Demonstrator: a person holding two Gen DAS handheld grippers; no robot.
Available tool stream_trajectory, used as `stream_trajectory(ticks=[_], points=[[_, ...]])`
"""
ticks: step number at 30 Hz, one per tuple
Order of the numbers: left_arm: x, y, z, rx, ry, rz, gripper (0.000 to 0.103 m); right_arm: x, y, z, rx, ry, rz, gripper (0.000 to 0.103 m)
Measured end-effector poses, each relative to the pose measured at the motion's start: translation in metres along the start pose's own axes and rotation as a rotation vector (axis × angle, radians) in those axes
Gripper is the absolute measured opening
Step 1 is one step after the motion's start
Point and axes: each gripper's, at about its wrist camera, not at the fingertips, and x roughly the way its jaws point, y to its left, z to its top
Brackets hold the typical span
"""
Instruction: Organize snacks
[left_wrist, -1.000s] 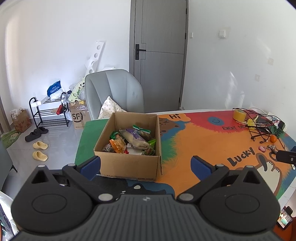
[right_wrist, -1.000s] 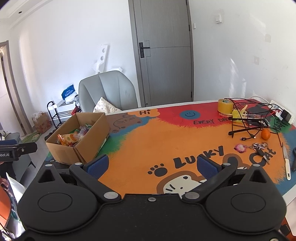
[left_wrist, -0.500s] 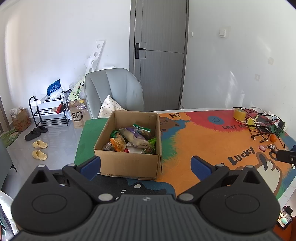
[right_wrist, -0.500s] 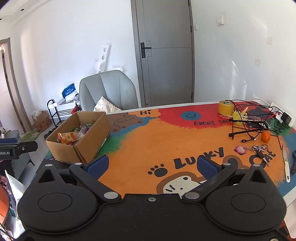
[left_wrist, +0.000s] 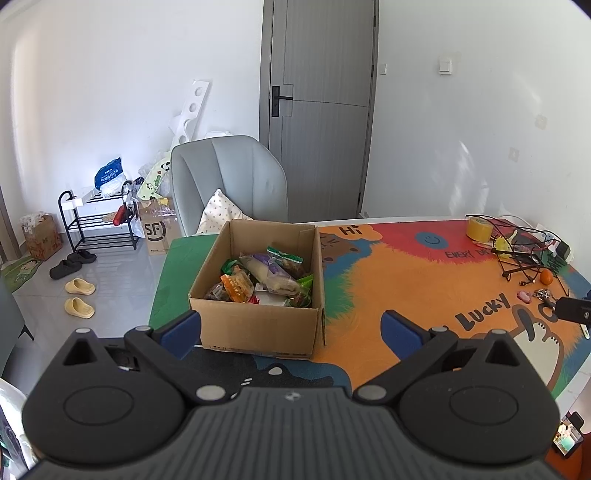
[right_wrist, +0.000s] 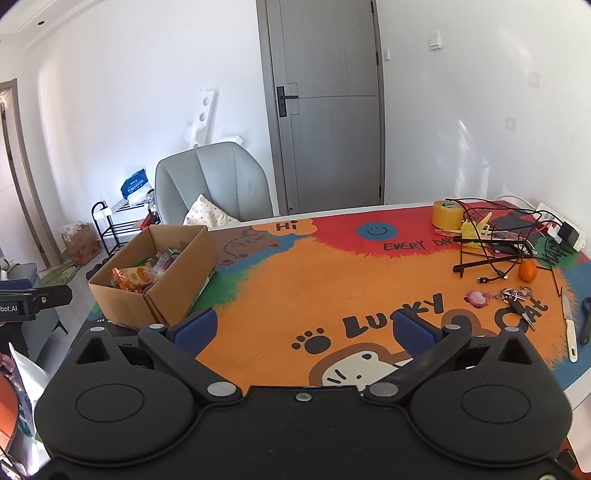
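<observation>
The snack packets (left_wrist: 264, 278) all lie piled inside the open cardboard box (left_wrist: 258, 325), which stands on the desk (right_wrist: 295, 295) at its left end, in front of the grey chair (left_wrist: 229, 184). No packet shows on the cat-print mat to the right of the box; what lies well to the right of it is other stuff: a roll of yellow tape (right_wrist: 447, 214), tangled black cables (right_wrist: 491, 251), a small orange (right_wrist: 527, 270), keys (right_wrist: 515, 295) and a knife (right_wrist: 569, 328). So the snacks sit gathered in the box, which fits either a job finished by collecting them there or one where they wait to be taken out and sorted (the pile itself looks loose, not arranged). The left gripper (left_wrist: 291, 328) hangs just in front of the box with its jaws spread wide and nothing between them; the right gripper (right_wrist: 304, 328) hovers over the mat to the right of the box, likewise wide open and empty.
</observation>
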Motion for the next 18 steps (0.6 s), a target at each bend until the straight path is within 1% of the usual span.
stream_trajectory(ticks=[18], points=[[0.0024, -0.0008, -0.0012, 0.003, 0.008, -0.002, 0.103, 0.0018, 0.0015, -0.0003, -0.007, 0.010, 0.002, 0.103]])
